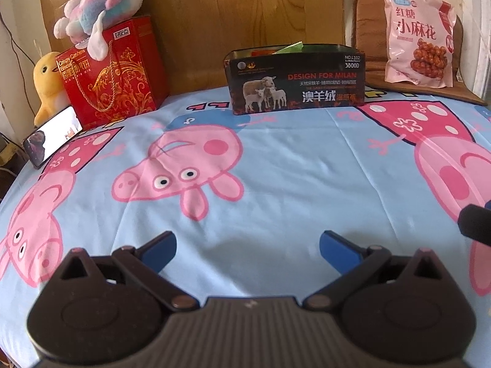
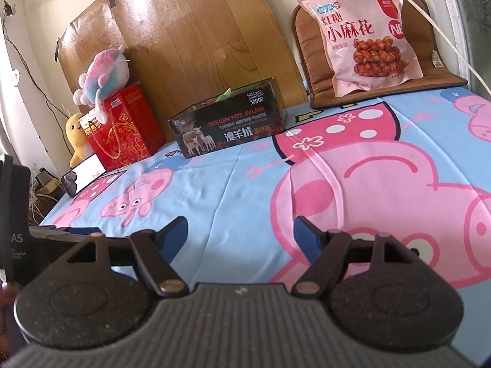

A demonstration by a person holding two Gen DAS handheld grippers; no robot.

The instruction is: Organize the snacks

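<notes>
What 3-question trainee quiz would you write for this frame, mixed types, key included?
1. True or false: the left gripper holds a snack.
2. The pink snack bag leans on: A) brown cushion B) red gift box C) phone
3. Fill in: the plush fish sits on the ___.

Key: 1 false, both it and the right gripper are open and empty; 2 A; 3 red gift box.

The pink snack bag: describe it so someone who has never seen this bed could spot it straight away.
Start at the bed with the blue cartoon-pig sheet and look to its far right corner, where a brown cushion leans on the wall. The pink snack bag stands propped against that cushion. Unlike the dark sheep-print box and red gift box to its left, it is soft, pink and pictures fried twists.
</notes>
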